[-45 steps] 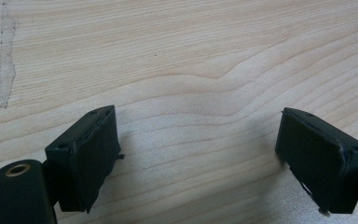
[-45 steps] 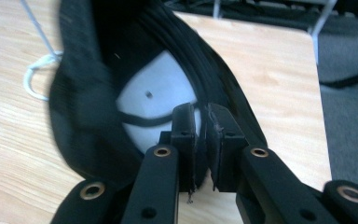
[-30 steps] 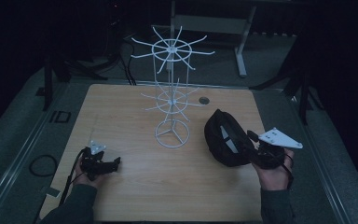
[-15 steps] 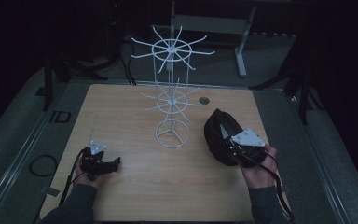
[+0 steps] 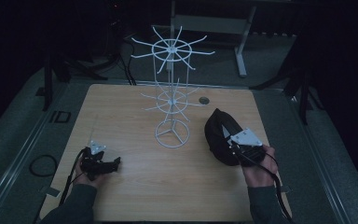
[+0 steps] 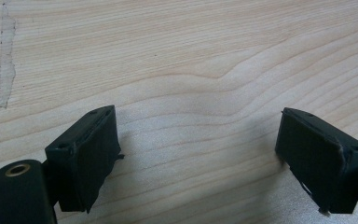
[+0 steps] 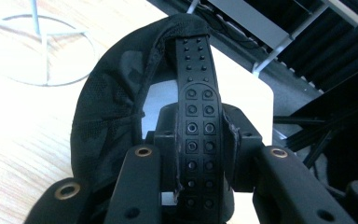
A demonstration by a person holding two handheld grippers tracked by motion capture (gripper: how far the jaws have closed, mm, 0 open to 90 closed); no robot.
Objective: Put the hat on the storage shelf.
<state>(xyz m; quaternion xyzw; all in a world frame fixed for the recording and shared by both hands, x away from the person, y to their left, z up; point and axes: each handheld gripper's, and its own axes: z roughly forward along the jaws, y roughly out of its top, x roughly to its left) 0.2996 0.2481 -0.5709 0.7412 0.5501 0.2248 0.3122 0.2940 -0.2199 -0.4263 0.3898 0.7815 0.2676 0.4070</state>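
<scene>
There is one black cap on the wooden worktop, and it lies directly at the right hand-held gripper, on that gripper's far side as seen from the person. In the right gripper view the cap's perforated adjusting strap passes straight between the two jaws, which are closed against it from both sides, so this gripper is clamped on the strap. The dark fabric of the cap curves up on the left side of the jaws and over their tips.

The left hand-held gripper is well apart from the cap, at the other near corner of the worktop, and it rests low over the wood. In the left gripper view its two black jaws stand wide apart, with bare wood grain between them and nothing held.

There is one white wire rack. It stands upright between the two hand-held grippers but farther from the person, nearer to the right one. It has two rings of spokes, one above the other, and a round wire base, which lies just beyond the cap at the left in the right gripper view.

There are two hand-held grippers, each held in one hand.
</scene>
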